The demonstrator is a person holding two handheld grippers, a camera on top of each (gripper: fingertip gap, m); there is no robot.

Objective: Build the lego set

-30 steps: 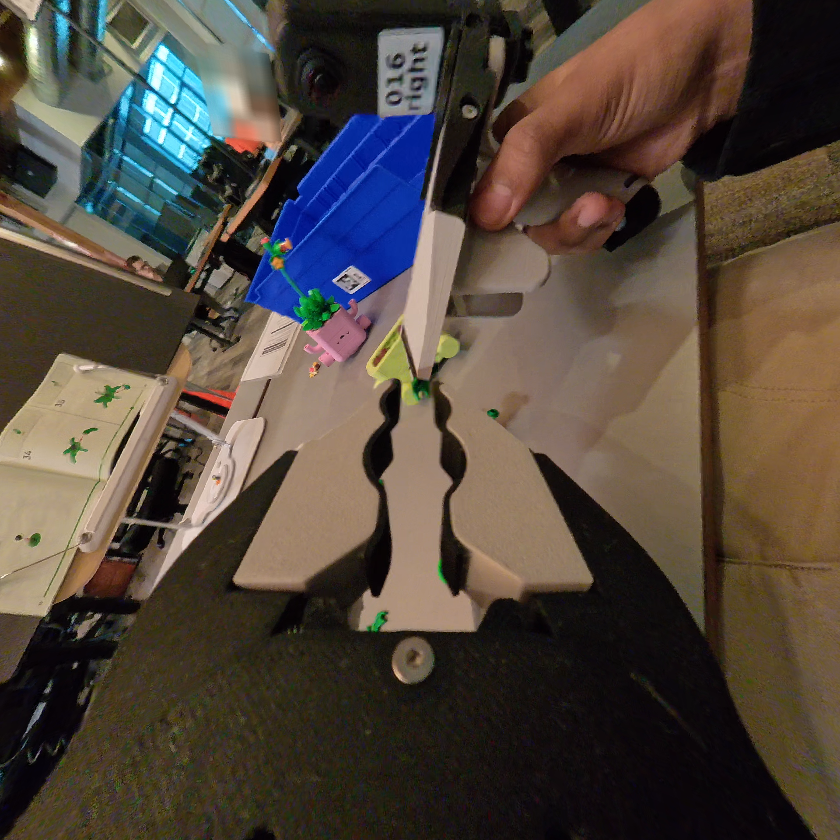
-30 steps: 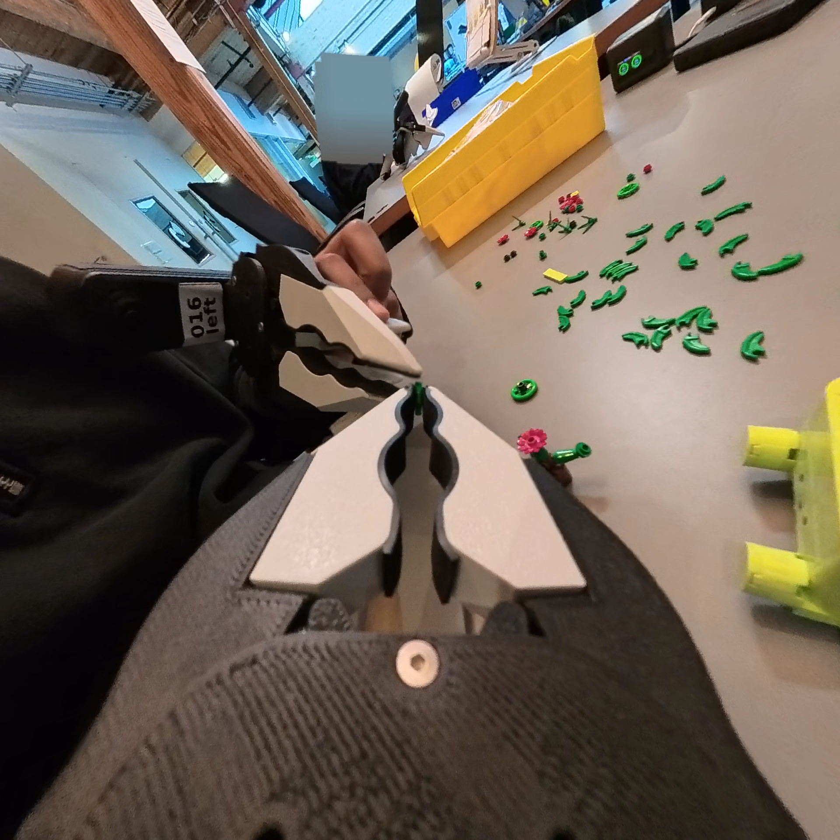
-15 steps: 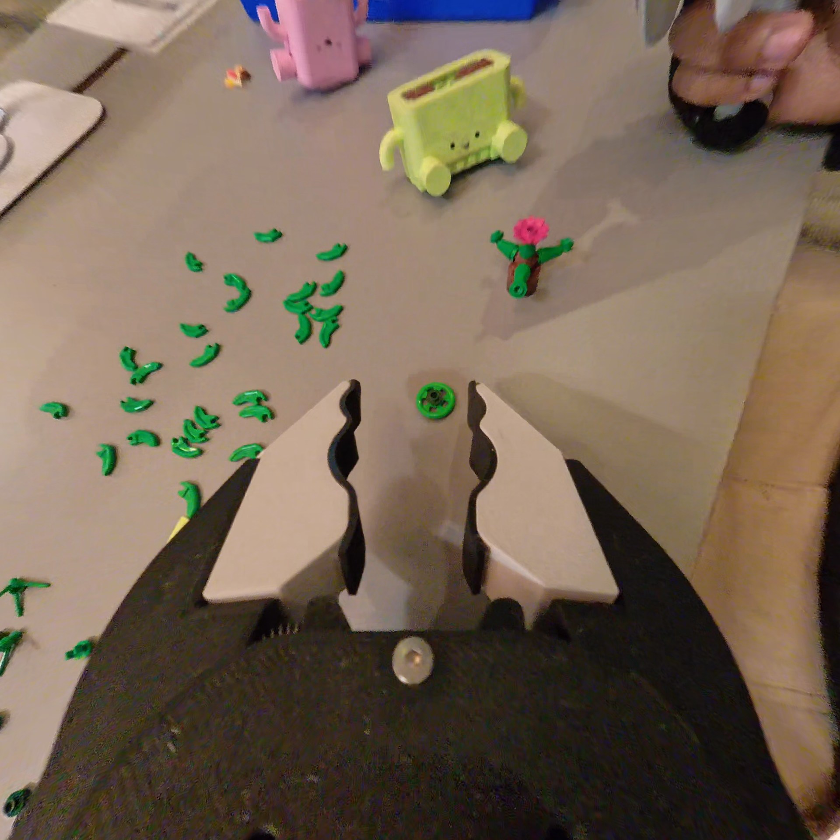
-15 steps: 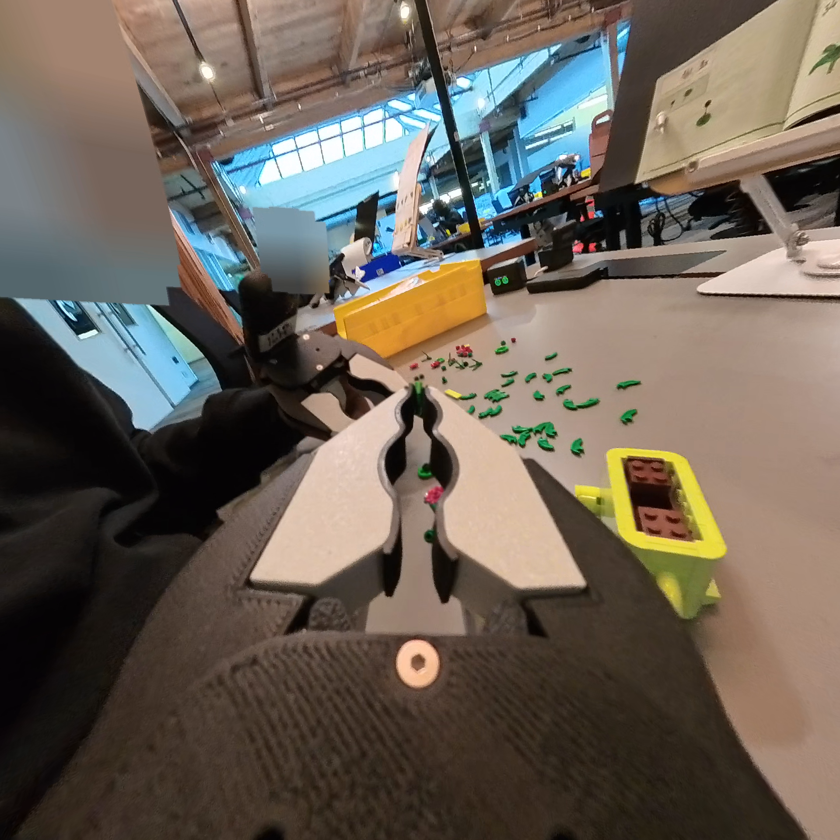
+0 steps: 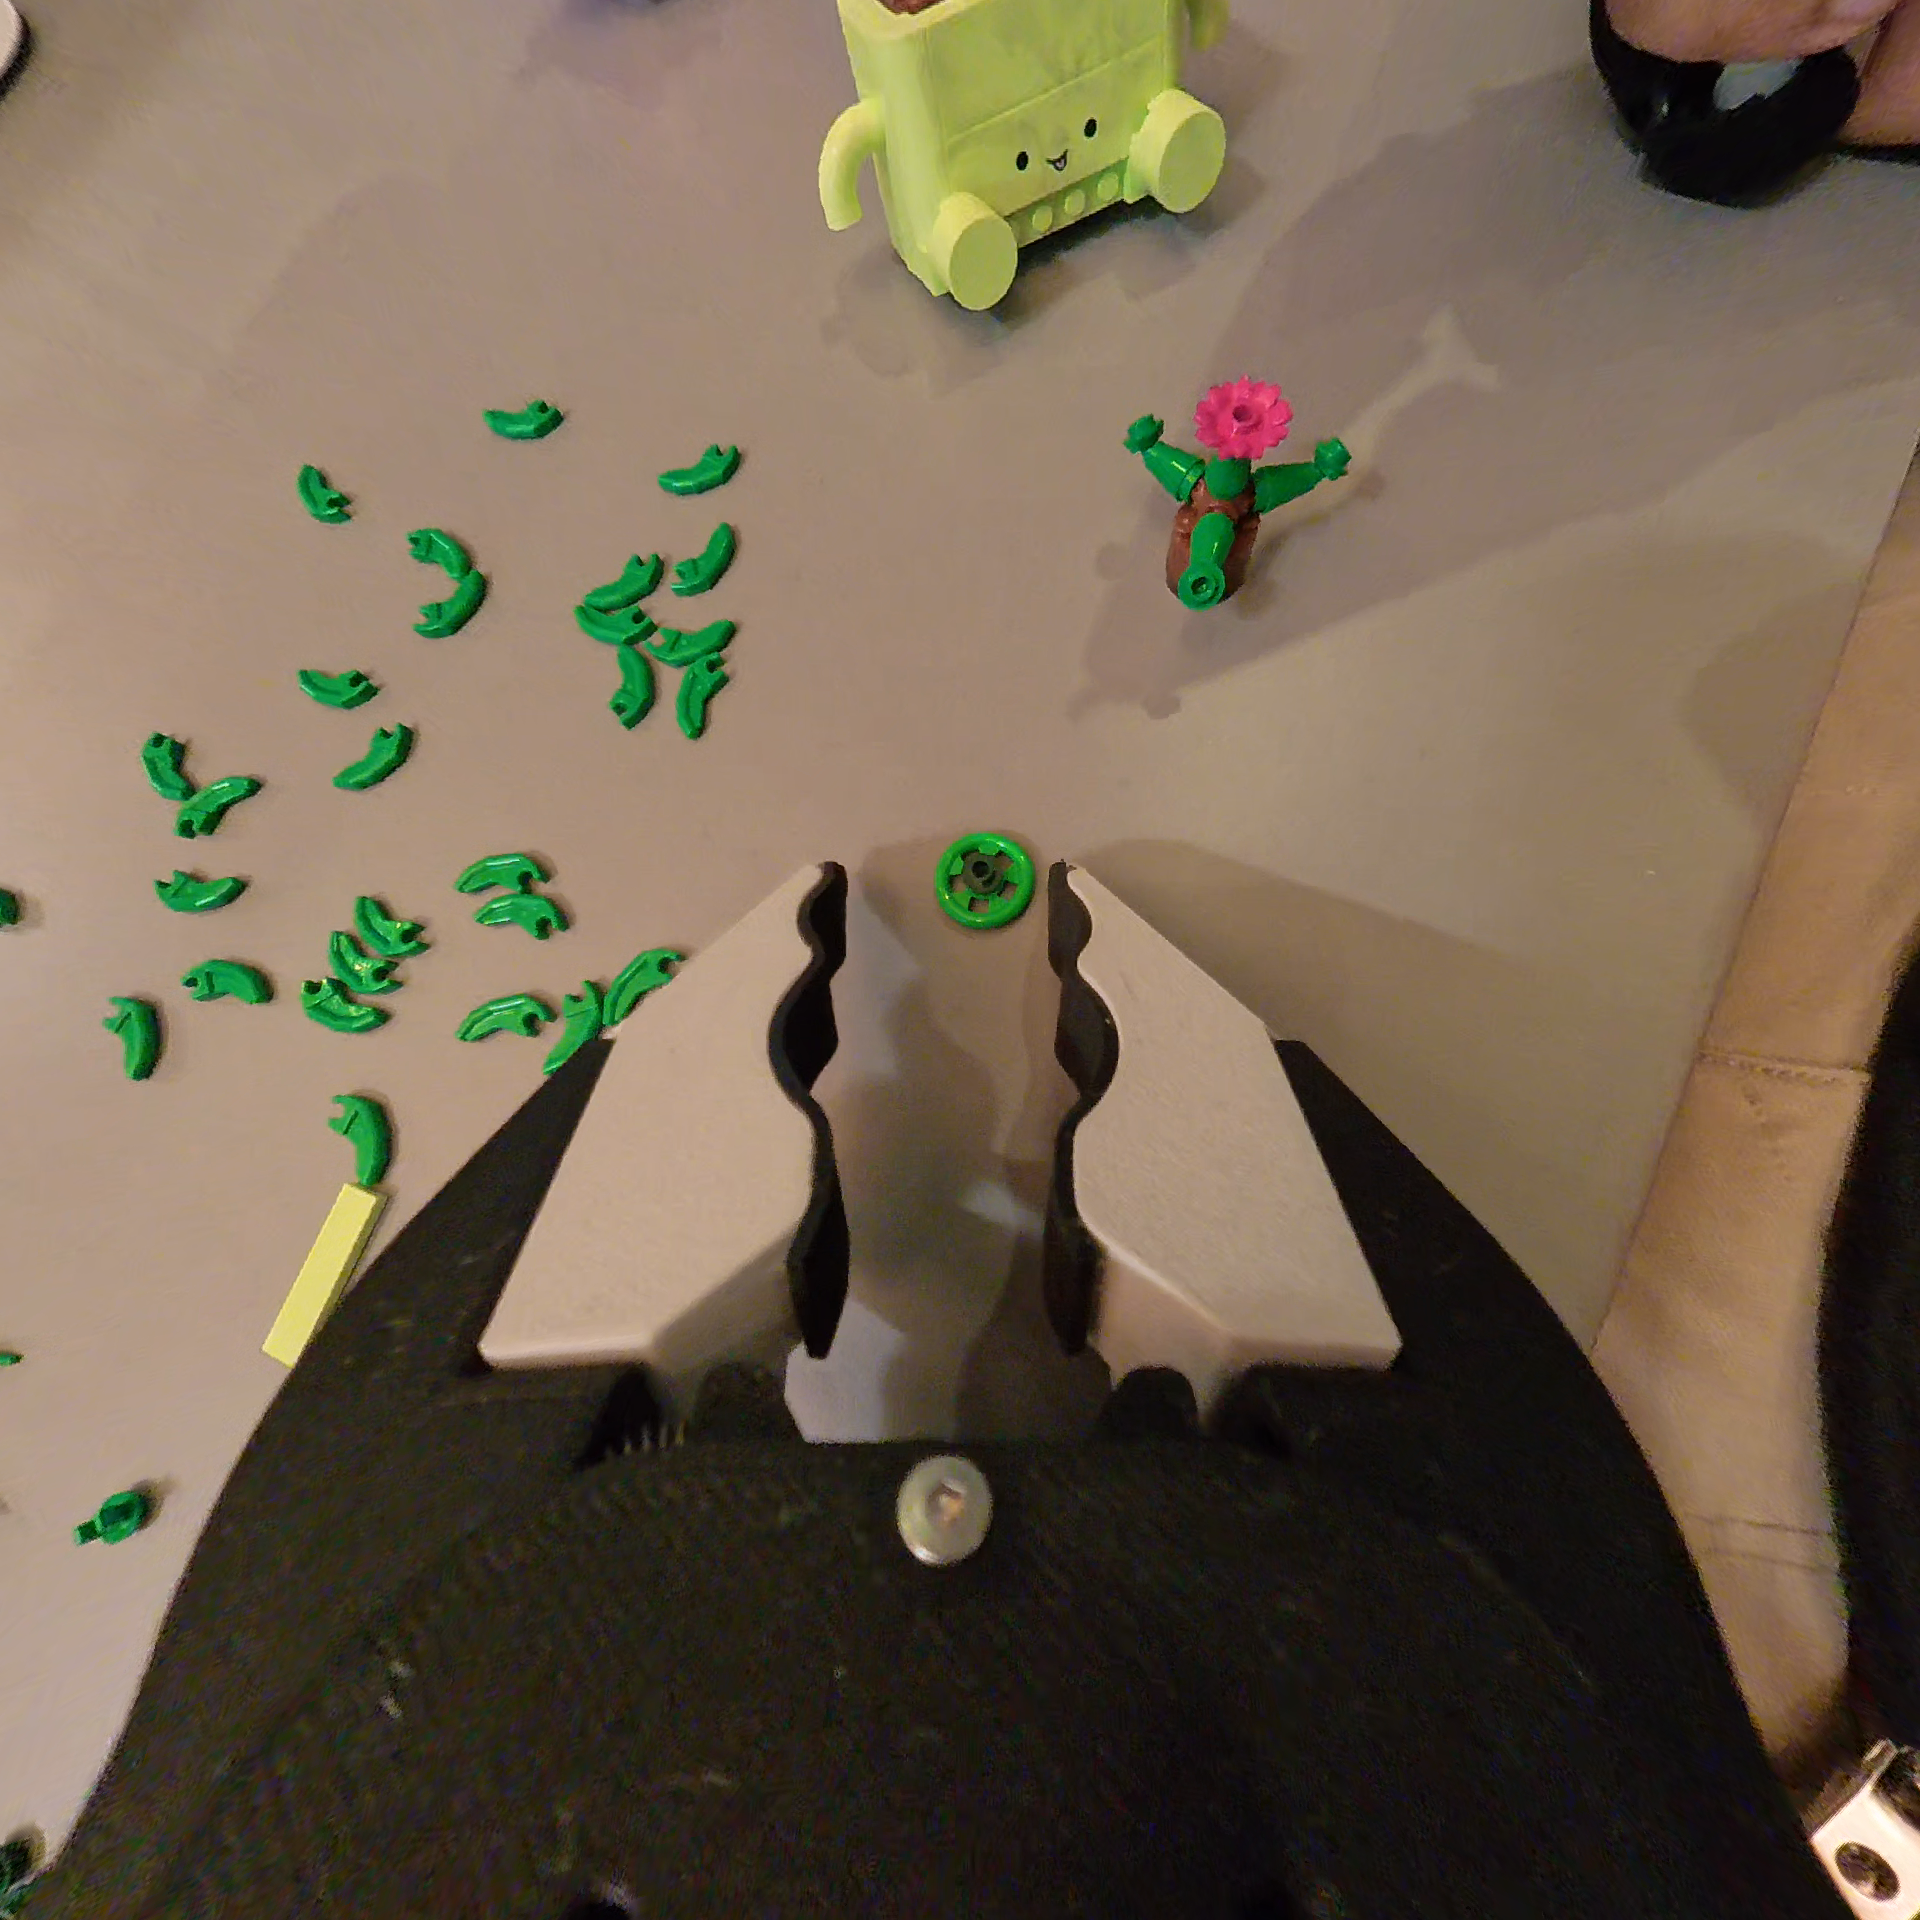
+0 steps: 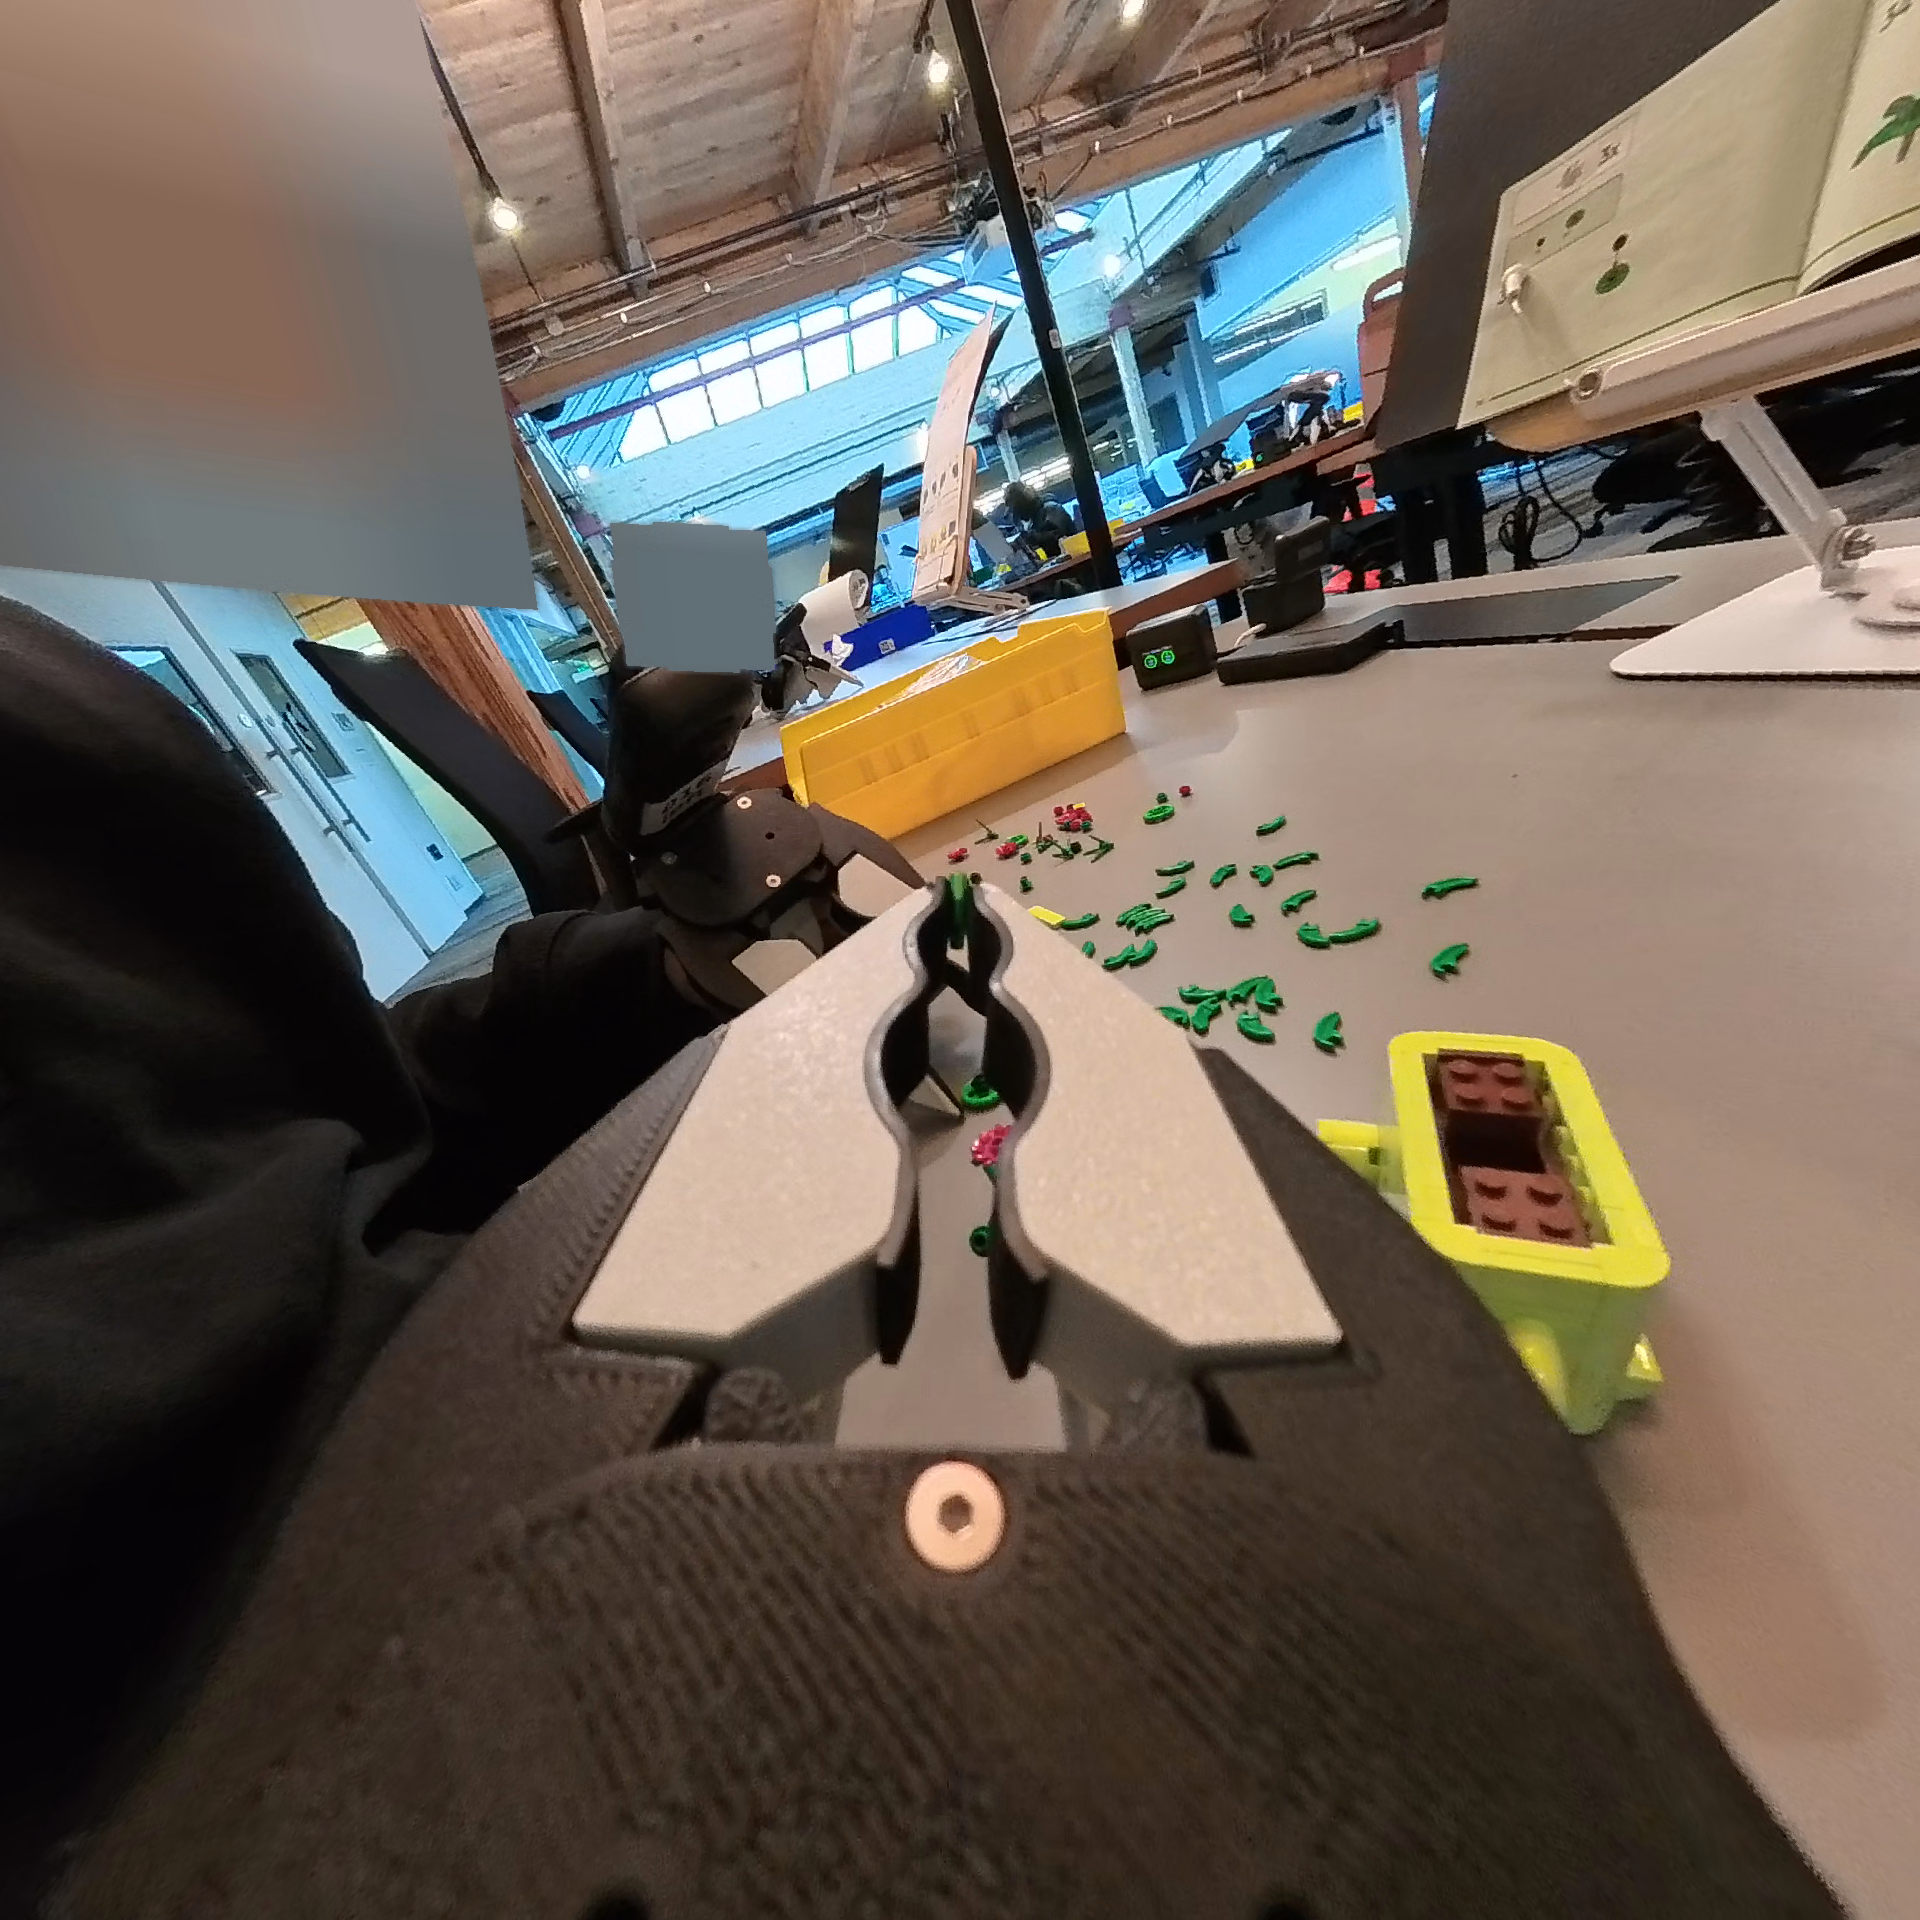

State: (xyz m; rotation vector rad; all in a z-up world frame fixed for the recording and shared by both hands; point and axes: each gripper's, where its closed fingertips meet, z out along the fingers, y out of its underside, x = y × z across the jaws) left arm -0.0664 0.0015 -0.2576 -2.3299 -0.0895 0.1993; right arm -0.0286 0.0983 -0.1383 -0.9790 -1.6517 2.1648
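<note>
Green ring piece (image 5: 984, 879) lying flat on the grey table (image 5: 1403, 779), just beyond and between the tips of the left gripper (image 5: 945, 883), whose jaws stand wide apart and empty. Small green piece (image 6: 958, 902) pinched at the tips of the right gripper (image 6: 961, 896), jaws nearly closed on it, held above the table. Beyond the ring, a brown stump with green arms and a pink flower (image 5: 1226, 488) stands upright; farther off, a lime-green box figure (image 5: 1023, 125) with brown bricks inside. Loose green leaf pieces (image 5: 644, 634) are scattered to the left; a yellow bin (image 6: 951, 738) stands at the far edge
</note>
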